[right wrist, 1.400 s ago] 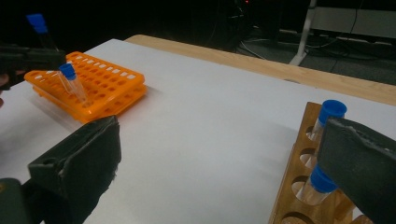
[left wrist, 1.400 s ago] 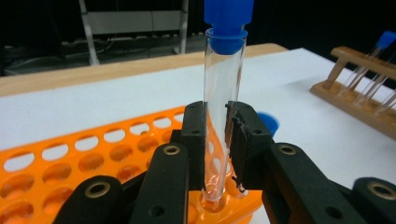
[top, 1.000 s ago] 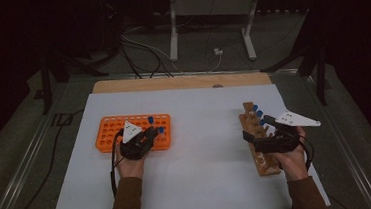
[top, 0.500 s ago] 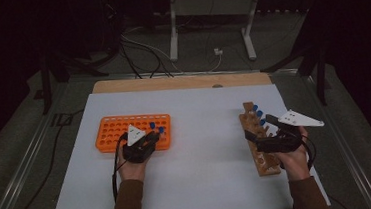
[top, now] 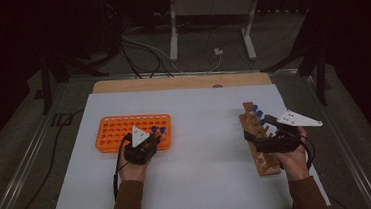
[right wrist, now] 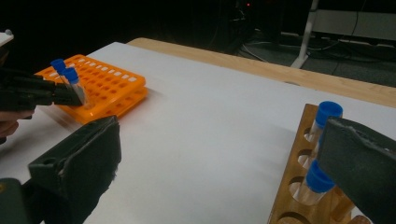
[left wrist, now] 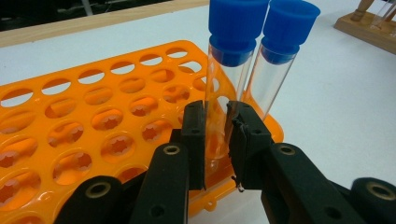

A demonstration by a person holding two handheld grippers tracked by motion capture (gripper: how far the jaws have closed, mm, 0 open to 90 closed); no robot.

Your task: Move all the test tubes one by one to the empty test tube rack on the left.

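Left gripper view | my left gripper [left wrist: 216, 140] clenched on capped tube [left wrist: 224, 88], upright between its fingers, in orange rack [left wrist: 93, 126] corner | my right gripper [right wrist: 219, 163] spread wide, wooden rack [right wrist: 299, 186] beside one finger

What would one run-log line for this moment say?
left gripper: shut on tube in orange rack | right gripper: open by wooden rack

High view: fixed above person's side, faces forward and down, far off, takes in whole white counter [top: 203, 158].
Left gripper view: very near, low, looks along own jaws at orange plastic tube rack [left wrist: 84, 126].
Right gripper view: low, faces across counter; shares that rack [right wrist: 107, 86] and brown wooden tube rack [right wrist: 299, 186] with high view.
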